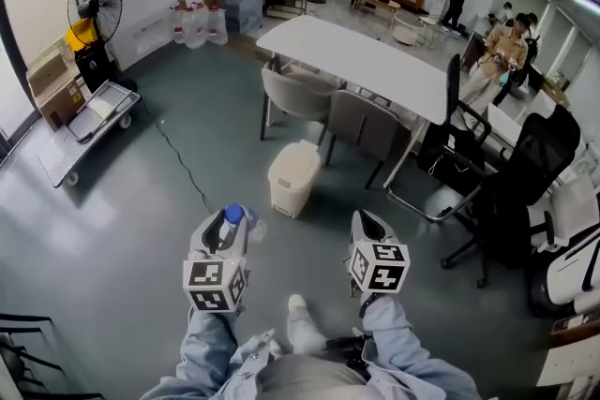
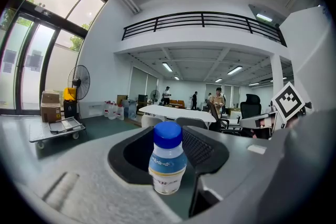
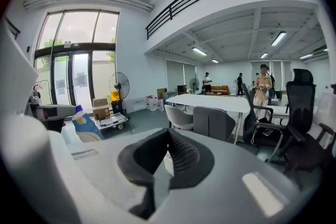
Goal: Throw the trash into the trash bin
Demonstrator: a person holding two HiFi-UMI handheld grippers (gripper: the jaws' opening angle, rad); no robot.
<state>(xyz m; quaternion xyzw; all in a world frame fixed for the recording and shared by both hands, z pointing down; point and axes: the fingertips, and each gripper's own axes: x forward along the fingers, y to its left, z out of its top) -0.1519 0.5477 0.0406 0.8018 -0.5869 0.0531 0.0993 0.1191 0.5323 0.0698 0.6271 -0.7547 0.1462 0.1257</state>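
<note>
Left gripper [image 1: 225, 234] has the trash: a small bottle [image 2: 168, 164] with a blue cap, upright, pinched across its lower body. The jaws stand partway apart because the bottle's width fills them, pads pressing on either side. Cap up and label forward looks like a sensible carry, since the narrow body sits deep in the dark pads and is unlikely to slip out. Whether anything is left inside, I cannot tell.

Right gripper [image 3: 168, 139] is idle, its jaws drawn in with only a thin slit between the pads and nothing caught there. It rides alongside the left one as a spare, both held out low in front of the person over bare floor [image 1: 141, 229].

The target is straight ahead. The beige trash bin [image 1: 293, 175] stands on the floor, out from the near long edge of the white desk [image 1: 366, 61] and just in front of the grey chairs [image 1: 298, 96] tucked under it. Its lid looks shut from above, though the head view is too small to be sure.

So this is the carry leg: bottle secured, bin ahead but apart from the grippers, drop not yet made. If that lid is down, the free right gripper is well placed to lift or push it while the left brings the bottle over the opening. The risk is letting go before the bottle is squarely over the mouth, which could send it bouncing off the rim and rolling under the desk.
</note>
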